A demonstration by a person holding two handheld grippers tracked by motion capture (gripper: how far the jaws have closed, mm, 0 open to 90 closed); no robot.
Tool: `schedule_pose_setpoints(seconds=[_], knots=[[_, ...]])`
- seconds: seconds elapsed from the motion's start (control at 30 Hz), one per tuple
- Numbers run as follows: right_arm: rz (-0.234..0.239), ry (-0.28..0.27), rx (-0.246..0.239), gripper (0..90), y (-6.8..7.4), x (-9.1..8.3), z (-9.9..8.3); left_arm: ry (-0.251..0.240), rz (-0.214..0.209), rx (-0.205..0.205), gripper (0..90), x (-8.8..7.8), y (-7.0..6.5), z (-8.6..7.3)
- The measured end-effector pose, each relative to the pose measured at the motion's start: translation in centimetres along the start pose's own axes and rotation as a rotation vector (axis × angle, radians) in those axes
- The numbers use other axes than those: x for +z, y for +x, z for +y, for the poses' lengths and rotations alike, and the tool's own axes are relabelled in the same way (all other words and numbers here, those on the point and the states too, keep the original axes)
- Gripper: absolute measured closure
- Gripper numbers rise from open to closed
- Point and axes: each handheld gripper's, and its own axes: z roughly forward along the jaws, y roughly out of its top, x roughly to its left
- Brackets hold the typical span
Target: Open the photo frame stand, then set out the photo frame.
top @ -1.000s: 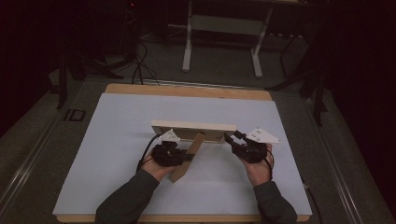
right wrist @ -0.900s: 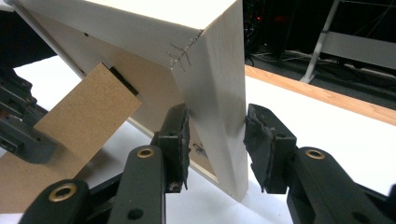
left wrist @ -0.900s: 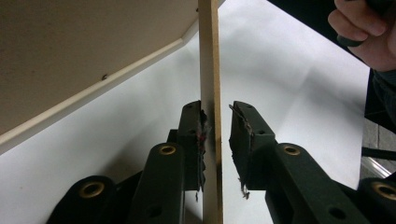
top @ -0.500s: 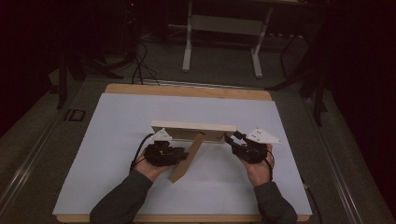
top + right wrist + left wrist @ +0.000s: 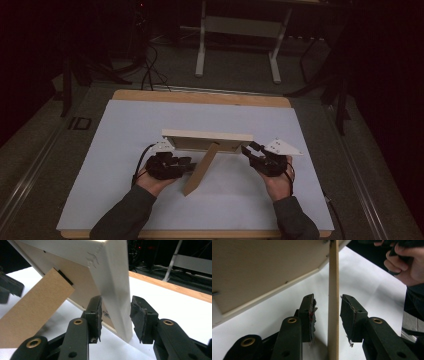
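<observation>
The back stand (image 5: 333,302) had just been released by the left gripper (image 5: 187,166), jaws narrowly opened, while the picture frame (image 5: 207,140) was steadied at its 3 o'clock end between the right gripper (image 5: 116,316) jaws.

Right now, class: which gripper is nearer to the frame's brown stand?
Left. The left gripper straddles the stand, pads apart; the right gripper is at the frame's far end.

Matt wooden frame (image 5: 207,135), seemingly cardboard stand (image 5: 200,170)
</observation>
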Motion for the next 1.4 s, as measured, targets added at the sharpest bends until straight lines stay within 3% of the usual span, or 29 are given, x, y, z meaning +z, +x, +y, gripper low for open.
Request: schedule_pose_setpoints(seconds=[0.17,0.37,0.6,0.83,1.1,1.2,1.4], knots=[[-0.009,0.014,0.013,59.8,-0.6,-0.7,-0.5,-0.045,0.034,-0.013,66.3,-1.3,0.3,0.1],[-0.031,0.032,0.015,59.8,-1.9,-1.6,-0.8,-0.074,0.103,0.0,70.0,-2.6,0.5,0.2],[-0.053,0.049,0.027,60.4,-3.1,-1.7,-0.6,-0.104,0.241,0.016,71.8,-3.7,0.7,0.0],[-0.059,0.053,0.039,61.4,-3.7,-1.3,0.0,-0.122,0.324,-0.001,70.6,-4.8,1.5,-0.2],[-0.027,0.071,0.037,60.4,-4.0,-1.1,-0.6,-0.132,0.369,-0.022,64.2,-5.4,3.4,-0.3],[0.0,0.069,0.039,58.4,-4.1,-1.3,-0.9,-0.139,0.363,-0.029,61.6,-5.4,3.8,-0.3],[0.045,0.085,-0.002,53.2,-3.7,-1.4,-1.3,-0.142,0.352,-0.004,59.2,-5.3,4.2,-0.1]])
